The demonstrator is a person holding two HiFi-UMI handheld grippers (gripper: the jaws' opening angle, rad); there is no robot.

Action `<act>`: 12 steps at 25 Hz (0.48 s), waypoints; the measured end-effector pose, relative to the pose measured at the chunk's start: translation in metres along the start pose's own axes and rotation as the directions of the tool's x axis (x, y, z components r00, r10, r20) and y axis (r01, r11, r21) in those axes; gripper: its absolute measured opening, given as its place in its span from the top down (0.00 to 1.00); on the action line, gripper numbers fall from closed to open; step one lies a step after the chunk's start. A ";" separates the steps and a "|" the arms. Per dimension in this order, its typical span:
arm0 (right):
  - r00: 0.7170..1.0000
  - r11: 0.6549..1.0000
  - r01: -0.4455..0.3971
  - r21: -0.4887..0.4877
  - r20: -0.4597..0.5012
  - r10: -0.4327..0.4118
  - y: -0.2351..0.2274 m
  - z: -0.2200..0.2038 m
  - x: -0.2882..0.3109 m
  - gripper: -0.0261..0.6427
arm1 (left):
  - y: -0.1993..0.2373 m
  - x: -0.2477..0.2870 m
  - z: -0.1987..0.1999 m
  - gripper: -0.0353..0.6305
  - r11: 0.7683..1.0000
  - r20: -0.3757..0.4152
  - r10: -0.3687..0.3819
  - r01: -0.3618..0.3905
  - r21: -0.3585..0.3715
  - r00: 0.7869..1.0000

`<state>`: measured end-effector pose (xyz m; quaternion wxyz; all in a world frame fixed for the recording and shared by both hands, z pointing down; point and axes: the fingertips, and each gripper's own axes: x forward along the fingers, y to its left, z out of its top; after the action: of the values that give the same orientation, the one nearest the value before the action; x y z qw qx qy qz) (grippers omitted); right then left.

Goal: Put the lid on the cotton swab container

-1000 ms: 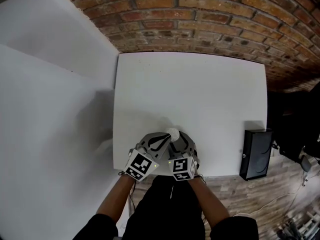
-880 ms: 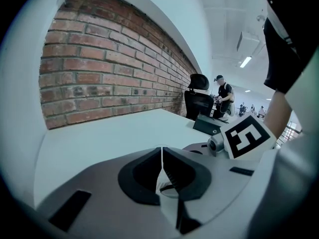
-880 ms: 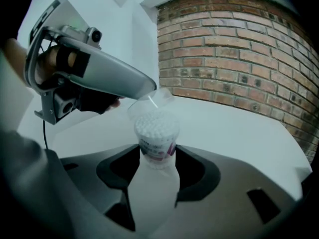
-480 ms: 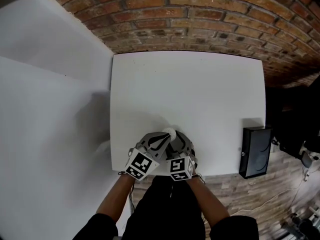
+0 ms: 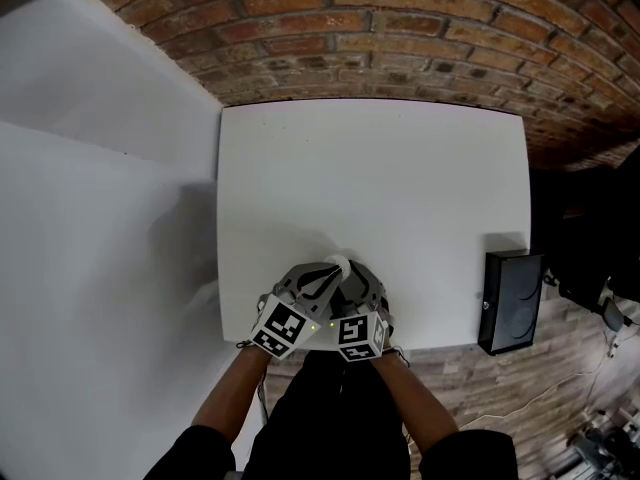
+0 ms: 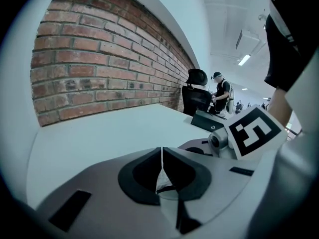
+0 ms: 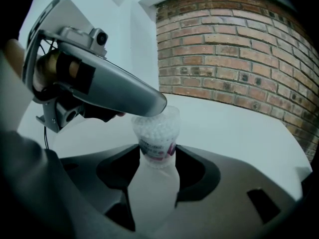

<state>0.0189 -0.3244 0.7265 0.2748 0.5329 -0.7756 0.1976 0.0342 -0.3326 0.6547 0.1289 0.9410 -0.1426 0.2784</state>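
The cotton swab container (image 7: 155,133) is a clear tub packed with white swab tips and bearing a pink label. My right gripper (image 7: 155,169) is shut on its lower part and holds it upright. My left gripper (image 7: 147,102) reaches in from the left, its tip resting over the tub's top. In the left gripper view the left gripper (image 6: 162,169) is shut on the thin clear lid (image 6: 165,184), seen edge-on. In the head view both grippers, left (image 5: 318,280) and right (image 5: 354,286), meet at the container (image 5: 338,265) near the table's front edge.
The white table (image 5: 400,178) stretches back to a brick wall (image 5: 400,38). A black box (image 5: 508,306) stands at the table's right front corner. A white panel (image 5: 100,218) lies along the left. A person and an office chair (image 6: 197,91) are far off.
Both grippers stay together at the container in the same spot. Only the head view has shifted slightly.
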 end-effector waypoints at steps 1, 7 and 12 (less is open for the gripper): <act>1.000 1.000 0.000 0.001 0.000 0.000 0.000 0.000 0.000 0.61 | 0.000 0.000 0.000 0.92 1.000 -0.001 -0.002 0.002 -0.001 1.000; 1.000 1.000 0.003 0.001 -0.001 -0.003 0.000 0.000 0.000 0.61 | 0.000 0.002 -0.001 0.92 1.000 -0.015 -0.007 0.007 0.005 1.000; 1.000 1.000 0.000 0.002 0.000 0.000 0.000 0.000 0.000 0.61 | 0.000 0.002 -0.001 0.92 1.000 -0.018 -0.007 0.007 0.000 1.000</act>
<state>0.0190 -0.3246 0.7260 0.2744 0.5332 -0.7753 0.1982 0.0354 -0.3323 0.6570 0.1310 0.9390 -0.1379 0.2864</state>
